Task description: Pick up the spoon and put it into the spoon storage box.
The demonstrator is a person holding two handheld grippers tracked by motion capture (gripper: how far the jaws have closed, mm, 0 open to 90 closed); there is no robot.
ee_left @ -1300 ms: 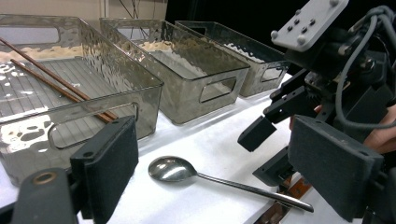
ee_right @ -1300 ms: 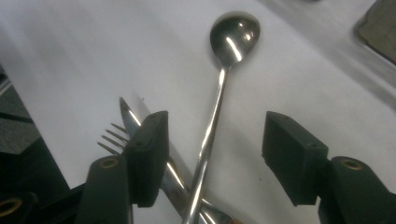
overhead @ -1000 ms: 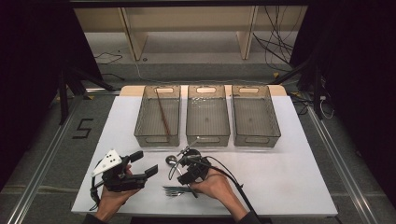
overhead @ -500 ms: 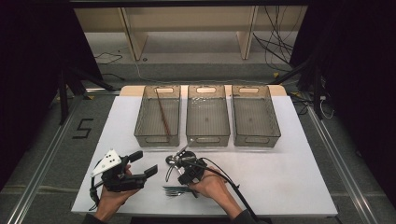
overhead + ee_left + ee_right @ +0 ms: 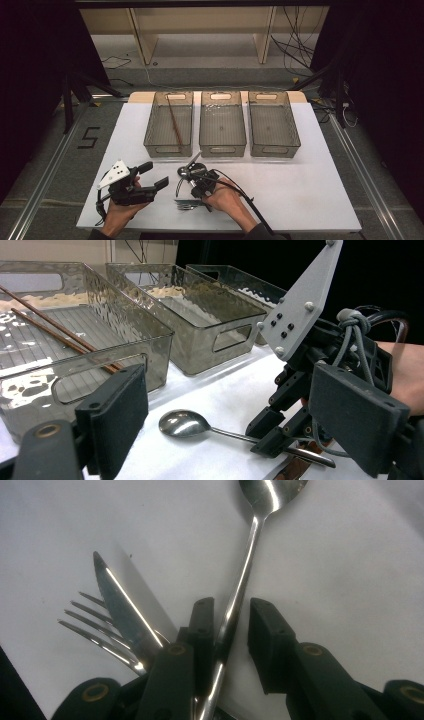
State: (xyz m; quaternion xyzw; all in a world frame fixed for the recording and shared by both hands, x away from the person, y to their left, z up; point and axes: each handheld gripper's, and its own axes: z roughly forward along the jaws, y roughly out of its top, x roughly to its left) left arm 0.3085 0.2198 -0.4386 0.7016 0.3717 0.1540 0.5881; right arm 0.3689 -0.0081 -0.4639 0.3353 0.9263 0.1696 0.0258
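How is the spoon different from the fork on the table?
The spoon ends in a rounded bowl, while the fork ends in thin, pointed tines. The spoon's handle runs between the jaws of the right gripper, which are still apart; the fork lies off to the side, outside them. A knife lies across the fork, while the spoon's bowl lies bare. Both are shiny metal and rest on the white table.
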